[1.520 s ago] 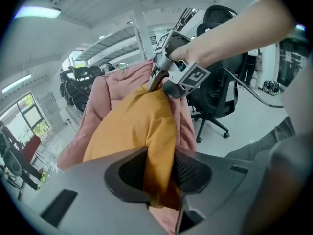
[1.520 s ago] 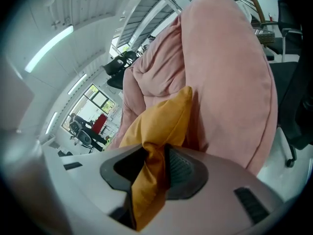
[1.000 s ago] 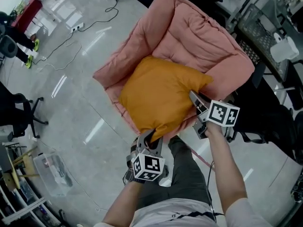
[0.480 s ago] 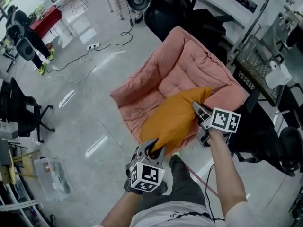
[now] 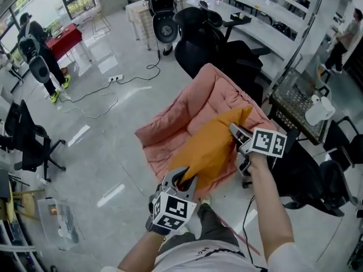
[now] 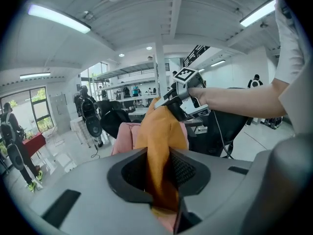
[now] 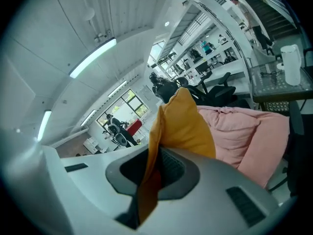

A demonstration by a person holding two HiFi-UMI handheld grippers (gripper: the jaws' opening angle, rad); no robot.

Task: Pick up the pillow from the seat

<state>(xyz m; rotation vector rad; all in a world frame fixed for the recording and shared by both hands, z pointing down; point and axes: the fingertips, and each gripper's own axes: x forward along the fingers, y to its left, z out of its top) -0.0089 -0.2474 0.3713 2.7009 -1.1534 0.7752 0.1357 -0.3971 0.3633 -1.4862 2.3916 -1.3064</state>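
Note:
An orange pillow (image 5: 210,146) hangs lifted between my two grippers, above the pink cushioned seat (image 5: 187,109). My left gripper (image 5: 180,178) is shut on the pillow's near corner; in the left gripper view the orange fabric (image 6: 159,131) runs down between the jaws of the left gripper (image 6: 164,173). My right gripper (image 5: 235,130) is shut on the far right corner, and in its own view the pillow (image 7: 183,124) is pinched in the right gripper (image 7: 154,170), with the pink seat (image 7: 249,126) behind. The left gripper view also shows the right gripper (image 6: 168,99) at the pillow's top.
Black office chairs (image 5: 198,33) stand behind the seat, another chair (image 5: 28,140) at the left. Cables (image 5: 108,81) trail over the shiny floor. A wire rack with a white jug (image 5: 317,109) stands at the right. A clear plastic box (image 5: 57,220) lies at lower left. People (image 5: 37,55) stand far left.
The pillow has come up off the seat, held by both grippers, and now hangs folded between them. The head view has tilted up, showing more of the room.

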